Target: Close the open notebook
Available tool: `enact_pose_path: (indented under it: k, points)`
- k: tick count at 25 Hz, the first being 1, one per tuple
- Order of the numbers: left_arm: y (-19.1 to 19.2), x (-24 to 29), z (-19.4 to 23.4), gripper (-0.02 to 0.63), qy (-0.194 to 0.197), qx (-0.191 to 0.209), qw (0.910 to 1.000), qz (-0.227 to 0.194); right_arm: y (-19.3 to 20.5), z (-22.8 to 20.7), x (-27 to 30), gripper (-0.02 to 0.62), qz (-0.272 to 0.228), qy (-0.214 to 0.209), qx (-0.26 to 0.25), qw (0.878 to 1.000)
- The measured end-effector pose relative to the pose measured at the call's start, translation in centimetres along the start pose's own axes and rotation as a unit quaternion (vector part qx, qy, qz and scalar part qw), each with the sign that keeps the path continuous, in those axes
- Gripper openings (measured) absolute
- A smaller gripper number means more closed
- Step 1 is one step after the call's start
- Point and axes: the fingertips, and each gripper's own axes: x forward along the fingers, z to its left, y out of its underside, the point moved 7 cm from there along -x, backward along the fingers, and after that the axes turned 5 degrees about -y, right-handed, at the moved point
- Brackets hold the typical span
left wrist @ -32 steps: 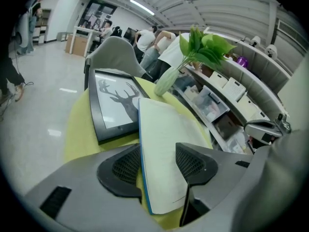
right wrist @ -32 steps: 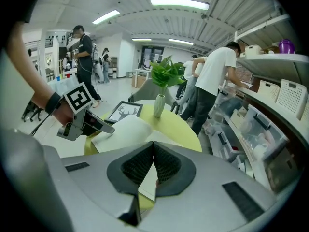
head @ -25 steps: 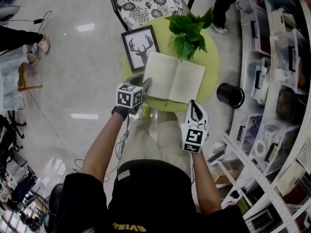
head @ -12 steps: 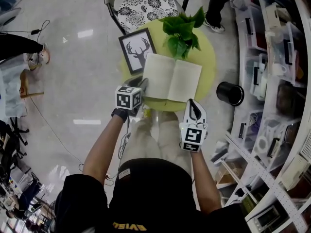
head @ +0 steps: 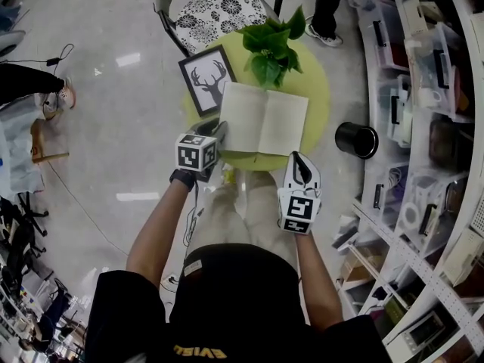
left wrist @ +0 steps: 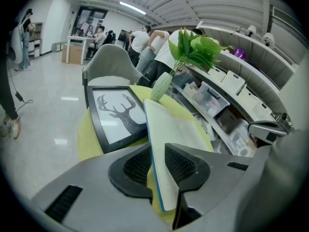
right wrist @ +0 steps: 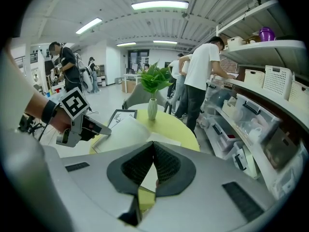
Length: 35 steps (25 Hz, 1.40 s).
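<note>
The open notebook lies cream pages up on the round yellow-green table. My left gripper is at its left edge. In the left gripper view the jaws are closing, and the blue-edged left cover and pages stand between the pads, which touch them on both sides. That left side is lifted a little off the table. My right gripper hangs shut at the table's near edge, just short of the notebook's right page, with nothing between its pads.
A framed deer picture lies left of the notebook, and a leafy plant in a vase stands behind it. Beyond the table is a patterned chair. A black bin and shelves of boxes are on the right. People stand nearby.
The left gripper's jaws have drawn in on the notebook's left edge. Both hands stay almost where they were; the right gripper has not changed.
</note>
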Motion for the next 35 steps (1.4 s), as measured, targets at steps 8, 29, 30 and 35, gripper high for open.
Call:
enact_pose_path:
  k: [8,29,30,35]
  points:
    - [-0.8,-1.0,-1.0,0.087,0.013,0.017,0.9997,-0.012,-0.7,-0.1,-0.9,0.000,-0.011,0.011,0.007,1.000]
    - [-2.3,-2.4,-4.6,0.074,0.047,0.040,0.9976,-0.033,-1.3,-0.2,-3.3,0.000,-0.036,0.029,0.029,0.999]
    - [-2.4,-2.3,-4.9,0.074,0.049,0.042,0.9973,-0.033,-1.2,-0.2,-3.3,0.000,-0.035,0.029,0.031,0.998]
    - [-2.7,-2.3,-5.8,0.072,0.060,0.053,0.9962,-0.034,-0.8,-0.1,-3.7,0.000,-0.035,0.031,0.035,0.998]
